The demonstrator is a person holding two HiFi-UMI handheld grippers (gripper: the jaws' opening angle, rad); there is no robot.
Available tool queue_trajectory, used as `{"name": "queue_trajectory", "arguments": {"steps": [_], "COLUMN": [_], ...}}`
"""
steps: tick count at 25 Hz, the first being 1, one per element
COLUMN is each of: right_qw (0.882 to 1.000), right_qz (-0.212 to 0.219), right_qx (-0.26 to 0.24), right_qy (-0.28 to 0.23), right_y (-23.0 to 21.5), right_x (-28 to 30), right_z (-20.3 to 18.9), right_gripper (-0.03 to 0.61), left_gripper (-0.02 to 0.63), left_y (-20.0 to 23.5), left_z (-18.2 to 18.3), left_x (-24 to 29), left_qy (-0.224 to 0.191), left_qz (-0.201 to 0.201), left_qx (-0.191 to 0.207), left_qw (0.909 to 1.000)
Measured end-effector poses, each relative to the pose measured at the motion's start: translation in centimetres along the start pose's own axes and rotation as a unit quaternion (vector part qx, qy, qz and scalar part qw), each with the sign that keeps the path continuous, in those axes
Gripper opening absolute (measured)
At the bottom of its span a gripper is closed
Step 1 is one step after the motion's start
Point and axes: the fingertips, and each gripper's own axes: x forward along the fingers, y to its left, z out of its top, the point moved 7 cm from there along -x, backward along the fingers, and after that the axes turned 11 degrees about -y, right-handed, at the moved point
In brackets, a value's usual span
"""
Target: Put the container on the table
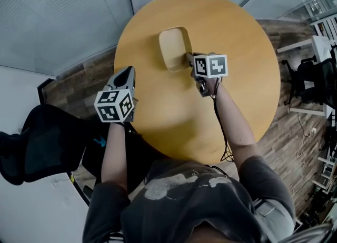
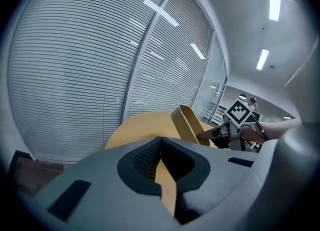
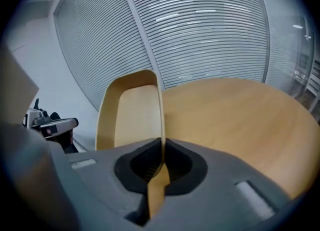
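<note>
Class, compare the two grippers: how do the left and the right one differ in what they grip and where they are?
The right gripper is shut on the container's rim; the left gripper is shut on nothing. The right gripper is over the middle of the table; the left gripper is by its left edge, apart from the container. Both carry a marker cube.

Container [image 1: 174, 46] over table [image 1: 237, 105] middle — right gripper [image 1: 189, 58] on its rim
</note>
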Motion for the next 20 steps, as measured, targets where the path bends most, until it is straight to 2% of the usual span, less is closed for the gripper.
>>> {"name": "queue_trajectory", "arguments": {"steps": [11,20], "right_qw": [0.998,0.992], "right_qz": [-0.008,-0.028], "right_qx": [-0.046,-0.095], "right_qy": [0.032,0.074], "right_y": [-1.1,-2.6], "right_x": [11.9,18.8], "right_z": [5.8,7.1], "right_gripper": [0.002,0.002], "left_gripper": [0.006,0.006], "left_y": [7.6,11.5], "left_z": [1.9,0.9], "left_x": [6.3,8.7], "left_qy": [-0.005,0.005], "left_qz": [0.022,0.037], "left_qx": [0.005,-0.001], "left_qw": [0.9997,0.9993]}}
